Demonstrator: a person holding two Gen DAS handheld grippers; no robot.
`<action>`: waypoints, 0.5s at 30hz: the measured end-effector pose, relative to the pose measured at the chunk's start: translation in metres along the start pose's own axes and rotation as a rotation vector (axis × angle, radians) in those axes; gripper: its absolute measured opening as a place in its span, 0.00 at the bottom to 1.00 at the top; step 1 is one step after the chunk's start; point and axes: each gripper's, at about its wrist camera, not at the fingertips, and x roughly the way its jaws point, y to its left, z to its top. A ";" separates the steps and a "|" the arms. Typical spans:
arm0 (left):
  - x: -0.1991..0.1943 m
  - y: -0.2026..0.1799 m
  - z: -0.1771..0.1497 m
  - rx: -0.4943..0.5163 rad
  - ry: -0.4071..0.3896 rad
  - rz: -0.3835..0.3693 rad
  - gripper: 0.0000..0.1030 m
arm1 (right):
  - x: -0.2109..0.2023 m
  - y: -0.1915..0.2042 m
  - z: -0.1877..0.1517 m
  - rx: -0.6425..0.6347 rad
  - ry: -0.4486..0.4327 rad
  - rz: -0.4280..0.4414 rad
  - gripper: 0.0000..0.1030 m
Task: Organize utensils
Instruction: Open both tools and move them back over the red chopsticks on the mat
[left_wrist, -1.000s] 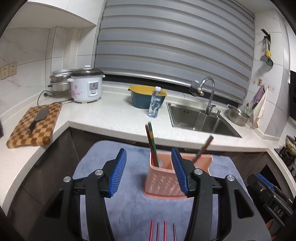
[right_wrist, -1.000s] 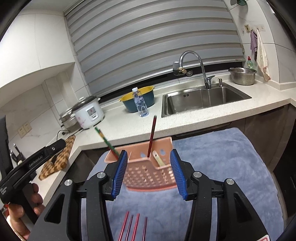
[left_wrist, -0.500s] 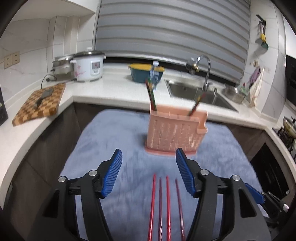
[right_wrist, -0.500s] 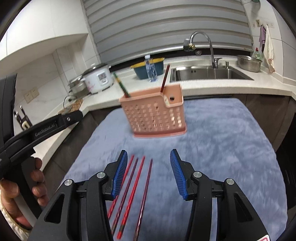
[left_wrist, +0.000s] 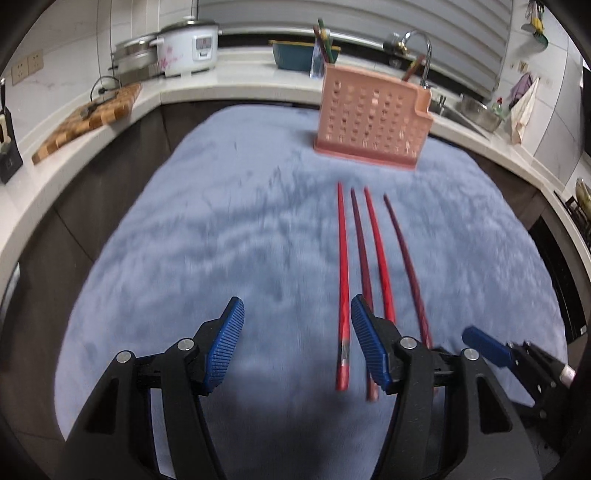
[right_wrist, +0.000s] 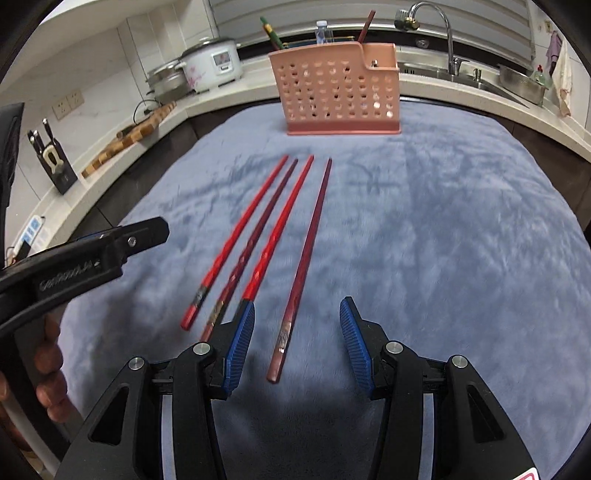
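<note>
Our right tongs hang wide open with nothing between the blue ribbed pads, low over the blue-grey plush cloth that covers the counter. The thick end of the darkest of the four red lacquered chopsticks lies in the gap between the pads, nearer the left pad than the right; we cannot tell whether the pads touch the cloth. Just to the left of these tongs lie the other three chopsticks, side by side and nearly parallel, their thin tips pointing away from us.

Our left tongs are also spread wide and empty. In the left wrist view, the bright red chopstick at the left of the row ends just inside the right-hand pad, while the rest run under or beyond that pad.

Straight ahead of both tongs, past the chopstick tips and well apart from them, stands the pink perforated plastic utensil holder on the far part of the cloth. It already carries a green-and-red stick at its left end and a dark red one at its right end, both leaning out of the top.

We judge the task partly done: a few sticks are stowed, and four chopsticks are left to pick up and drop into the holder. The nearest grasp looks like the dark chopstick between the right pads.
</note>
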 end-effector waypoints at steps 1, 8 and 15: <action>0.001 0.001 -0.005 0.002 0.008 -0.001 0.56 | 0.003 0.000 -0.002 0.000 0.008 -0.002 0.46; 0.011 -0.003 -0.025 0.013 0.053 -0.009 0.56 | 0.016 -0.001 -0.008 0.017 0.035 0.003 0.43; 0.018 -0.010 -0.030 0.032 0.069 -0.014 0.56 | 0.020 -0.003 -0.012 -0.002 0.031 -0.022 0.27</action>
